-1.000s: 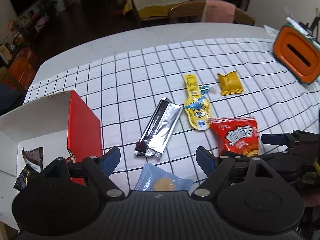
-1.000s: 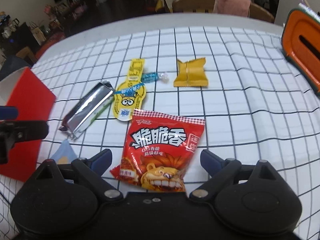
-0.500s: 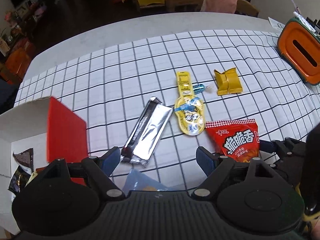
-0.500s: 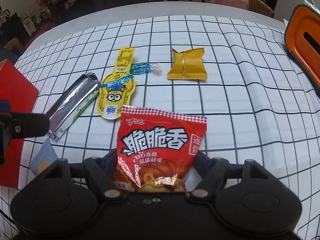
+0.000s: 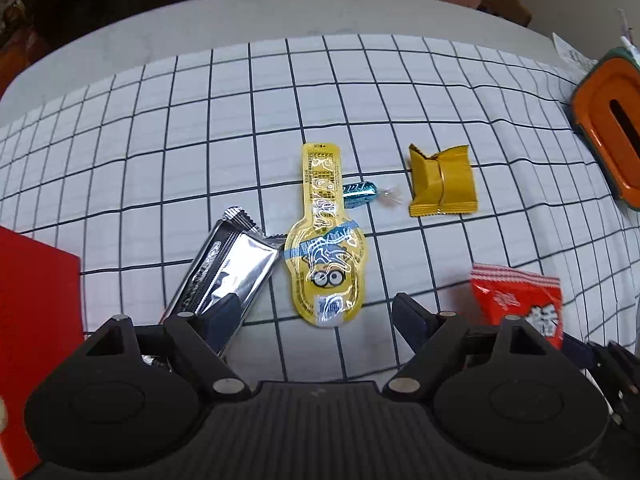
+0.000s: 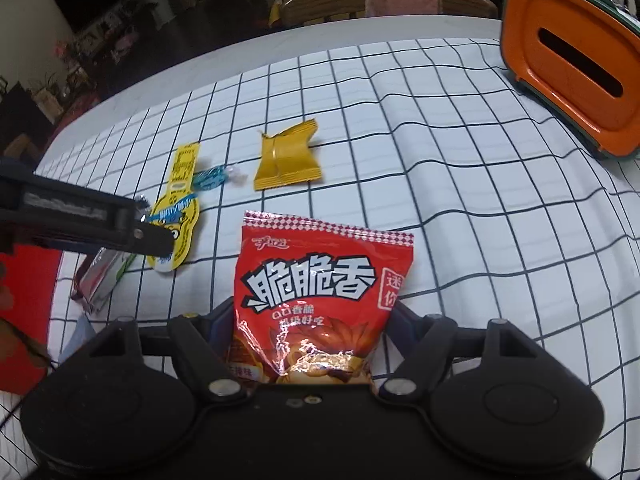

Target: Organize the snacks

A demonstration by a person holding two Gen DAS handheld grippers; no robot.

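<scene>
My right gripper (image 6: 312, 320) is shut on the lower part of the red snack bag (image 6: 320, 276), with a pad against each side. The same bag (image 5: 520, 304) shows at the right edge of the left wrist view. My left gripper (image 5: 316, 312) is open and points steeply down. The yellow cartoon packet (image 5: 326, 264) lies just ahead between its fingers, and its left finger is over the silver bar (image 5: 228, 272). A blue wrapped candy (image 5: 360, 194) and a gold packet (image 5: 442, 186) lie farther back on the checked cloth.
A red box (image 5: 36, 320) stands at the left, with a light blue packet (image 6: 78, 336) beside it. An orange tissue box (image 6: 572, 72) sits at the far right. The table's far edge (image 5: 280, 8) curves behind, with chairs beyond.
The right jaws closed on the red bag, which now stands up between them. The left gripper moved forward and down, over the silver bar and the yellow packet; the light blue packet left its view.
</scene>
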